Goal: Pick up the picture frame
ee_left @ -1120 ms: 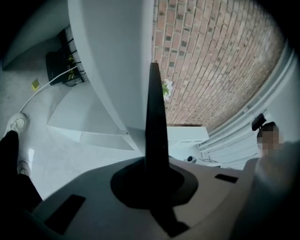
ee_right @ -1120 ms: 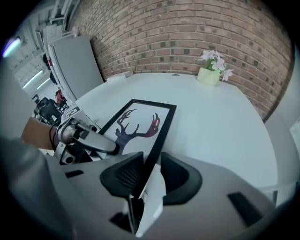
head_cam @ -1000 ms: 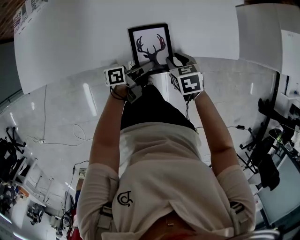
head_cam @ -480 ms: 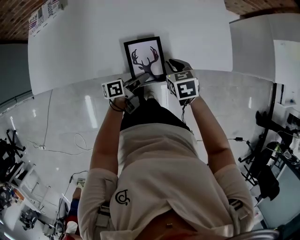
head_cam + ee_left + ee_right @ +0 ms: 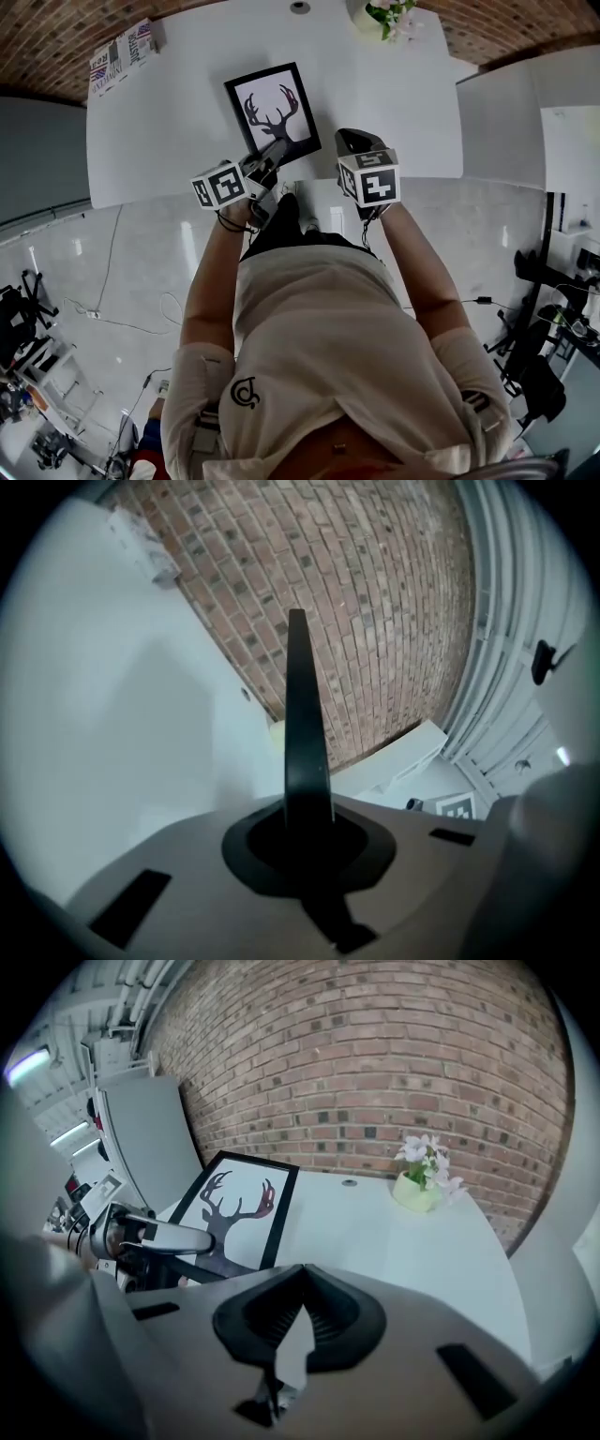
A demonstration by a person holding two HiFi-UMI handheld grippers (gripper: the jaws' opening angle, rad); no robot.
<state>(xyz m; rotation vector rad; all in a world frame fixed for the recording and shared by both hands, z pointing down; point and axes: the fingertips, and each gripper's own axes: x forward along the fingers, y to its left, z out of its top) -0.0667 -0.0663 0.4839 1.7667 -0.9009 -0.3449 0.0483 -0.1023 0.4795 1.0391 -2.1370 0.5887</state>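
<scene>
The left gripper [image 5: 275,150] is clamped on the near edge of the black-framed picture of a deer's antlers [image 5: 272,111], which tilts over the white tabletop [image 5: 403,103]; the right gripper [image 5: 350,141], just beside it, has just been closing its jaws, which meet on nothing; a small potted plant with pale flowers [image 5: 382,13] stands at the table's far edge.

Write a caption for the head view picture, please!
Left gripper clamps the deer picture frame by its near edge, at a white table.
</scene>
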